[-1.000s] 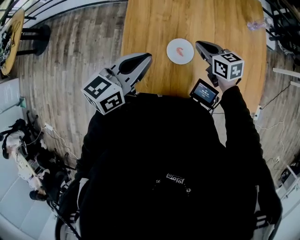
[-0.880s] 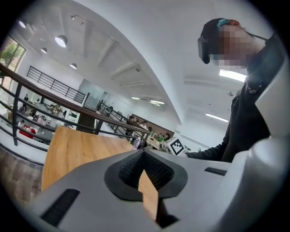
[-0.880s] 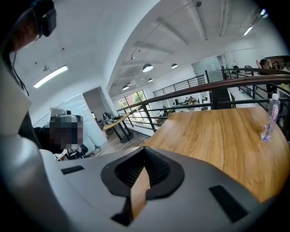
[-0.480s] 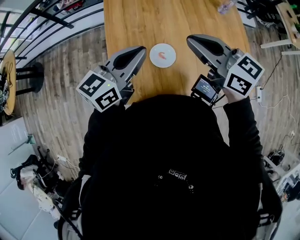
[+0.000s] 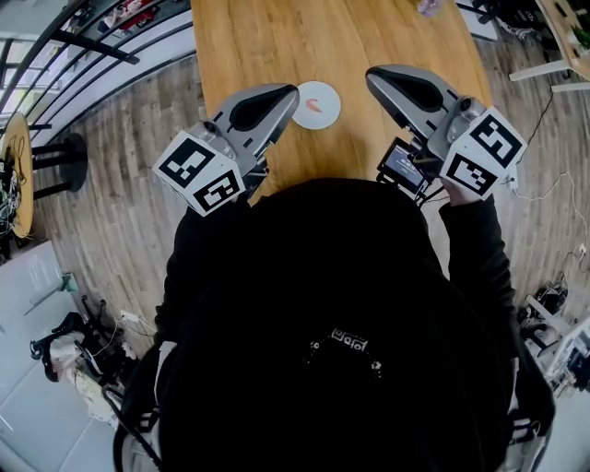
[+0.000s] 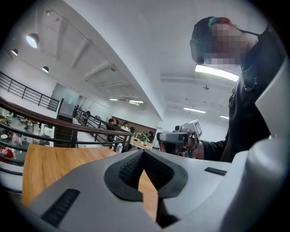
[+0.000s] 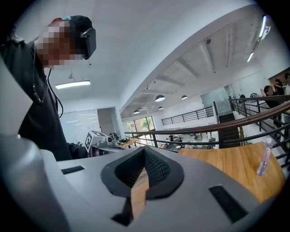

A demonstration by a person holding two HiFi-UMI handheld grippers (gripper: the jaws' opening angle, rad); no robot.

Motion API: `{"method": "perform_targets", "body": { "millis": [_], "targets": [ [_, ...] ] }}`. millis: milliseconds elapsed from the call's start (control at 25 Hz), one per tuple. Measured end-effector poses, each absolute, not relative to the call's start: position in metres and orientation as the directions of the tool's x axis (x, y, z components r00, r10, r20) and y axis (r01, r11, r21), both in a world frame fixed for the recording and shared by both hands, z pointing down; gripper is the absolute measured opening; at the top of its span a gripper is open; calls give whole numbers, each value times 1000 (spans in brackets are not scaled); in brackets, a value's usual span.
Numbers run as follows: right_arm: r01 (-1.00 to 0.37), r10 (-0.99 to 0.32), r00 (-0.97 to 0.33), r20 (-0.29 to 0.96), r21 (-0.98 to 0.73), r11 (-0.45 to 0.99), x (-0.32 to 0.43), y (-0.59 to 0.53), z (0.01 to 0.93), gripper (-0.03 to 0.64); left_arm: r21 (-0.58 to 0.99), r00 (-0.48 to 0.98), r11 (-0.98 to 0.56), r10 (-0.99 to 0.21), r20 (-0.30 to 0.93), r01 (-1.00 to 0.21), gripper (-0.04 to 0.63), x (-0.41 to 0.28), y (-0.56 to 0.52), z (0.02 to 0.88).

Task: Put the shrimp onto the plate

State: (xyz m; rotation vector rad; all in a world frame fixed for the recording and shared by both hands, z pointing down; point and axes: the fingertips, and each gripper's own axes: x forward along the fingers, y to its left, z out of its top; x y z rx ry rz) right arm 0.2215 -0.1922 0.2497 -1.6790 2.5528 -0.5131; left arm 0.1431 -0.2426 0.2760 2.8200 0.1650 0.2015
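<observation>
A small white plate [image 5: 324,114] lies on the wooden table [image 5: 369,37] with the pink shrimp [image 5: 313,101] on it. My left gripper [image 5: 290,93] hovers just left of the plate, its tip at the rim, jaws shut and empty. My right gripper [image 5: 372,75] is held to the plate's right, also shut with nothing in it. In the left gripper view the pads [image 6: 131,168] meet at the tip of the left gripper [image 6: 144,153], and the right gripper [image 6: 177,136] shows beyond. The right gripper view shows the right gripper [image 7: 145,152] closed the same way, above the tabletop [image 7: 226,165].
A clear plastic bottle [image 5: 429,7] stands at the table's far end, also seen as the bottle [image 7: 263,159] in the right gripper view. A small screen [image 5: 403,165] hangs under the right gripper. Wooden floor, a railing [image 5: 111,37] and a stool [image 5: 37,152] lie to the left.
The head view has swung, so the plate now sits further left and close to the left gripper's tip. The right gripper has lifted and moved outward. Both stay shut.
</observation>
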Motion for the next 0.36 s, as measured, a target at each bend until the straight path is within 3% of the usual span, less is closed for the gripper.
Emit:
{"method": "perform_targets", "body": {
  "millis": [360],
  "targets": [
    [-887, -896, -410, 169, -302, 349, 226, -201, 246, 18, 345, 981, -936, 123, 149, 65, 6, 135, -251, 285]
  ]
}}
